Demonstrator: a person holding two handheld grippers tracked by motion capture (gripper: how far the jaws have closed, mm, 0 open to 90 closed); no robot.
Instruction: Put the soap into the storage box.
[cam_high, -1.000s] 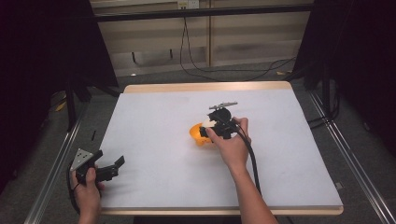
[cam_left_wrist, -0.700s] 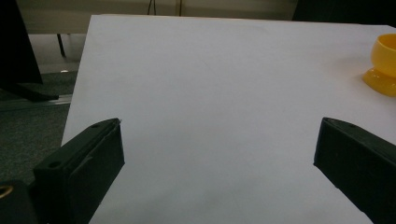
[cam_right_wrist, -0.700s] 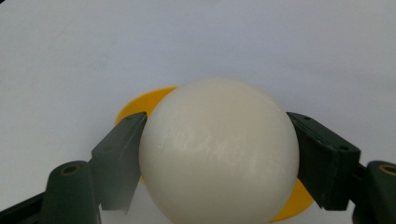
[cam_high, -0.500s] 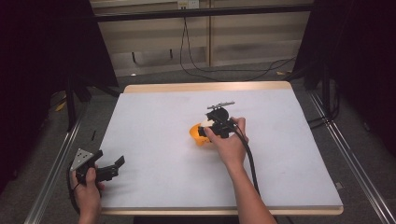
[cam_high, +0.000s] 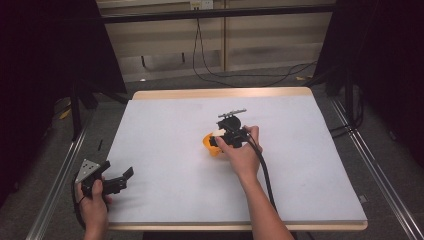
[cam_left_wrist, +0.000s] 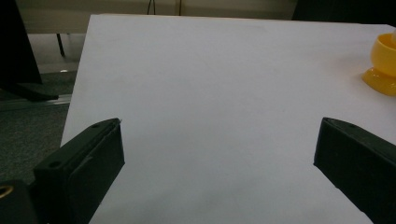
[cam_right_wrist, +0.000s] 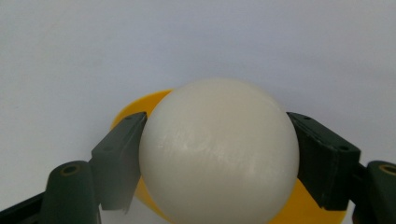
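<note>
A white egg-shaped ball is clamped between the two black jaws of my right gripper, which is shut on it. Directly beneath the ball sits a yellow cup; whether they touch I cannot tell. In the high view the right gripper is at the middle of the white table, just over the yellow cup. My left gripper rests near the table's front left corner, its jaws wide apart. In the left gripper view the left gripper holds nothing, and the yellow cup stands far right.
Metal rails run along both sides of the table. Cables lie on the floor beyond the far edge. The right gripper's cable trails back along the forearm.
My right gripper, with the ball, has edged slightly left over the cup. The left hand has stayed put.
</note>
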